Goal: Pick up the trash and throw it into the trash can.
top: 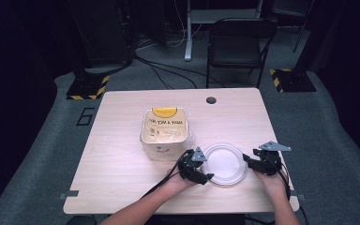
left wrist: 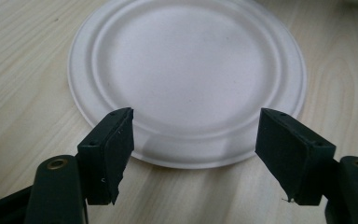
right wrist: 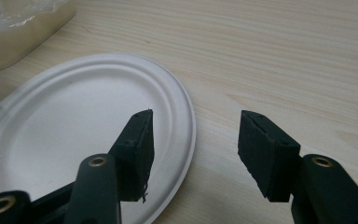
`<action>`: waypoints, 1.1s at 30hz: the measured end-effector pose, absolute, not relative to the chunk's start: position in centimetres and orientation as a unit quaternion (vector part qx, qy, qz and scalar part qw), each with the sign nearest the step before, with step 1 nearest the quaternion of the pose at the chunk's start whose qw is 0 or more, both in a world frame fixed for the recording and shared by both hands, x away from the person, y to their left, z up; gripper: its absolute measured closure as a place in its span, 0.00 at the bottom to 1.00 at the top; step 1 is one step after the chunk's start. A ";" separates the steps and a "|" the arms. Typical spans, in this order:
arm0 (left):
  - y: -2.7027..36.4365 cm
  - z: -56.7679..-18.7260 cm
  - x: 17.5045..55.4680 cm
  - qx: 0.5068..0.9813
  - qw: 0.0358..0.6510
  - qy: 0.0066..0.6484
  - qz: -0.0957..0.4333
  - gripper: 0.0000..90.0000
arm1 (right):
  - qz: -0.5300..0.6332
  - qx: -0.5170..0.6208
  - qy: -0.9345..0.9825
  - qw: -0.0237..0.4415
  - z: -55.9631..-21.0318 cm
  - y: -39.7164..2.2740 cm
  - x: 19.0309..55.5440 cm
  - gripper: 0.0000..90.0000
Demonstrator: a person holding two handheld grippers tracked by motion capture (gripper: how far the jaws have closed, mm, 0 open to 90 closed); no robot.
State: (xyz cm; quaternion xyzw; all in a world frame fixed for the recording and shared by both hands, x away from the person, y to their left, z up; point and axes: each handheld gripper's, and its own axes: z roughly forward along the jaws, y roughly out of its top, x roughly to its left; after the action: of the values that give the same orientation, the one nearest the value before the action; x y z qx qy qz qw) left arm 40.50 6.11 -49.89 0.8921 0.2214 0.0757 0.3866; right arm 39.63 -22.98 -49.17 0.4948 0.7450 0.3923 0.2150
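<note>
High view: white plate [top: 224, 163] seen on table [top: 122, 159], near side of food container [top: 164, 125]; left gripper [top: 200, 178] and right gripper [top: 249, 159] flanking it.

Left gripper view: jaws spread, nothing held, plate rim [left wrist: 186, 161] between them.

Right gripper view: jaws spread, empty, astride plate edge [right wrist: 189, 135]. Plate judged light, thin, bendable; best pinched at rim.

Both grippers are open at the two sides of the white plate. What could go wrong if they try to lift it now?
1. The plate lies flat on the table, so the open left gripper may push it instead of catching its rim.
2. The right gripper straddles the thin rim; a hard grip might bend it.
3. The container stands close behind, and a sliding plate could bump it.
</note>
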 end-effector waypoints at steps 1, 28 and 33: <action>6.0 -49.9 40.6 0.891 0.387 0.225 0.078 0.30 | 0.392 0.494 0.746 0.215 -49.2 -23.0 39.7 0.50; 5.3 -50.4 41.0 0.900 0.376 0.209 0.071 0.27 | 0.398 0.492 0.746 0.205 -49.3 -22.5 39.9 0.46; 5.4 -50.4 41.1 0.900 0.375 0.208 0.077 0.26 | 0.399 0.491 0.748 0.199 -49.4 -22.3 40.0 0.45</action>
State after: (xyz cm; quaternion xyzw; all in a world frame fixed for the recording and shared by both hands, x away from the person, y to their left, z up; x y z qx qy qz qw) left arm 41.12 5.37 -50.43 0.9000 0.2083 0.0767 0.3752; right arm 39.97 -22.31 -49.35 0.4911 0.7483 0.3994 0.1985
